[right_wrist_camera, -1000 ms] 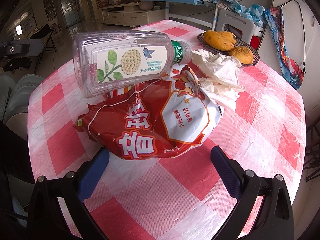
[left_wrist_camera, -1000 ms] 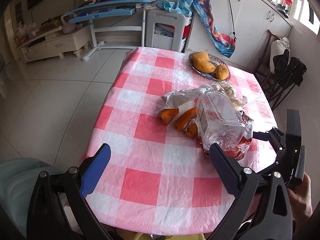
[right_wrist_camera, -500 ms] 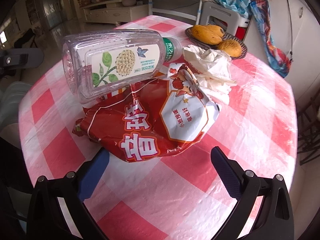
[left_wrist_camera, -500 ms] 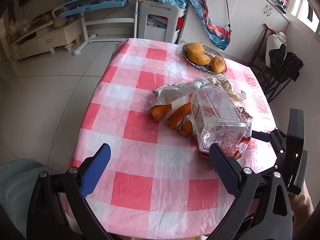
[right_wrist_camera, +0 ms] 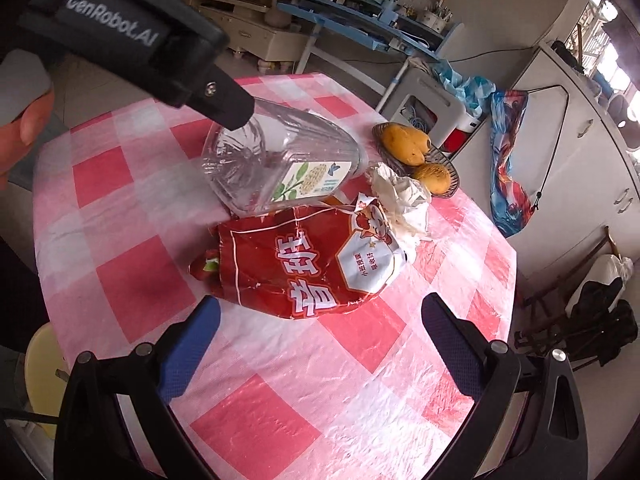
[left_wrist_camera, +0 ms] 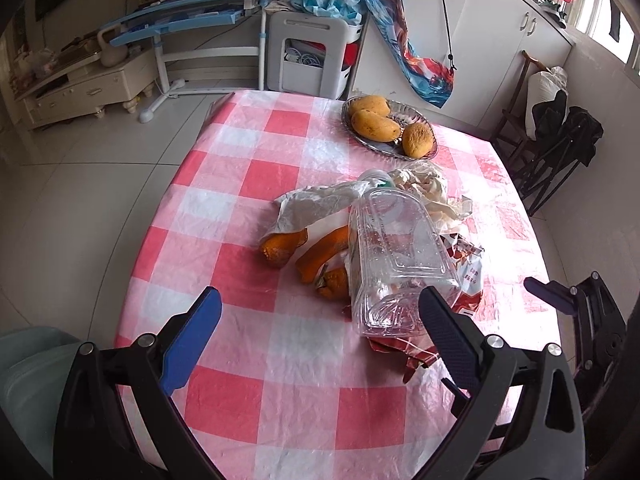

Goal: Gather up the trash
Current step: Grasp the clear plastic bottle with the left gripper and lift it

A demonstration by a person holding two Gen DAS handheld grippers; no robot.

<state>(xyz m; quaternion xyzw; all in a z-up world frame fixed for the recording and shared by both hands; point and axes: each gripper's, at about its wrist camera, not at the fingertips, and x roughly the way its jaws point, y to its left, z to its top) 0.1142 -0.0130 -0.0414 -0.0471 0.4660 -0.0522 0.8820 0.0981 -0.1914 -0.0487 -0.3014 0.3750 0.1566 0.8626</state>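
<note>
Bottle [left_wrist_camera: 394, 264] lies beyond the spread left claw [left_wrist_camera: 320, 332], seemingly untouched.

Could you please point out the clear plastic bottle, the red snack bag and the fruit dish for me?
clear plastic bottle [right_wrist_camera: 280, 168]: right wrist view, clear body beside the label.
red snack bag [right_wrist_camera: 296, 264]: right wrist view, printed red front.
fruit dish [left_wrist_camera: 374, 145]: left wrist view, near rim.
</note>
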